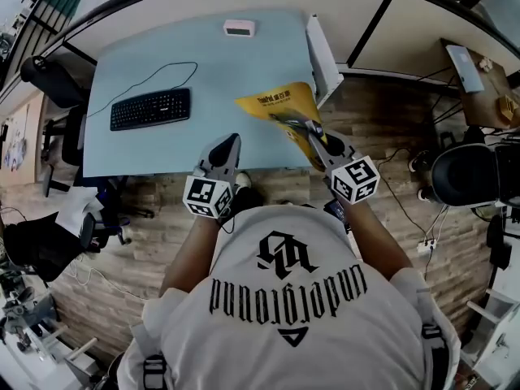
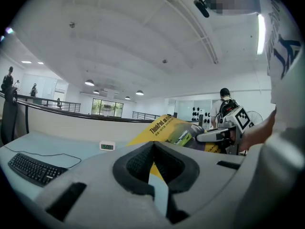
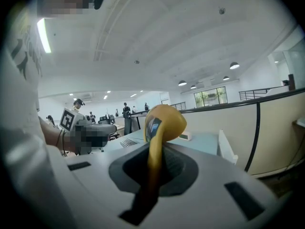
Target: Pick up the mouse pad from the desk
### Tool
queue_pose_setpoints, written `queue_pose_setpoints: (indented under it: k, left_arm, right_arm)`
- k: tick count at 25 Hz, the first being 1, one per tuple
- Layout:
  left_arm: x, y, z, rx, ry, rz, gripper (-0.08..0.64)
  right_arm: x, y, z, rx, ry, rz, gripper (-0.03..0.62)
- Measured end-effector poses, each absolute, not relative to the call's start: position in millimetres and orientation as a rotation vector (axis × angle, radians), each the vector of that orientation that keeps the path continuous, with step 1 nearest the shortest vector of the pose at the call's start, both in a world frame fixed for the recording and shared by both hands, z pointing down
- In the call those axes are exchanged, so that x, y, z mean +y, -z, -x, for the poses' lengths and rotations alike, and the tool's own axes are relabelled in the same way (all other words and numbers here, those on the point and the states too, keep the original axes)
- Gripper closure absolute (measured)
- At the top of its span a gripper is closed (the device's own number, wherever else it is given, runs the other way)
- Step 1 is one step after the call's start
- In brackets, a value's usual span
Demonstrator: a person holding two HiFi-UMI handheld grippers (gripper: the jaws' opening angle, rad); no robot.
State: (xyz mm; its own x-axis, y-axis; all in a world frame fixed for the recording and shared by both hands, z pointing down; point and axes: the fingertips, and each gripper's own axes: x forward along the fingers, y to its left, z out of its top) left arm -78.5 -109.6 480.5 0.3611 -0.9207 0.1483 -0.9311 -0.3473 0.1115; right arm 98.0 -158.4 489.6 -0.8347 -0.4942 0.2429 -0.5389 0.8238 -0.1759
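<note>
Bright even overhead light; heavy fisheye distortion, dark corners

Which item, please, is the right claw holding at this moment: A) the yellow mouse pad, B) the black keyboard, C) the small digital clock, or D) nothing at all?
A: the right claw is closed on the yellow mouse pad, whose edge runs between its jaws.
</note>
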Motion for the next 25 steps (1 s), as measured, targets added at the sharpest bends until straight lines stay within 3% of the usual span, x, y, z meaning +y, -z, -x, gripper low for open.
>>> queue_pose_setpoints:
  k: [15, 25]
  left_arm:
    - [-50.6, -468.4, 81.7, -1.643, -0.097, -2.498, 0.552]
    - [-17.9, -449.8, 129.7, -1.573, -0.089, -2.570, 0.552]
  right_arm:
    - [-98.8, -477.3, -88.3, -2.838, -0.348, -0.794, 0.571]
    - [-56.4, -461.6, -42.0, -2.857, -0.362, -0.847, 0.571]
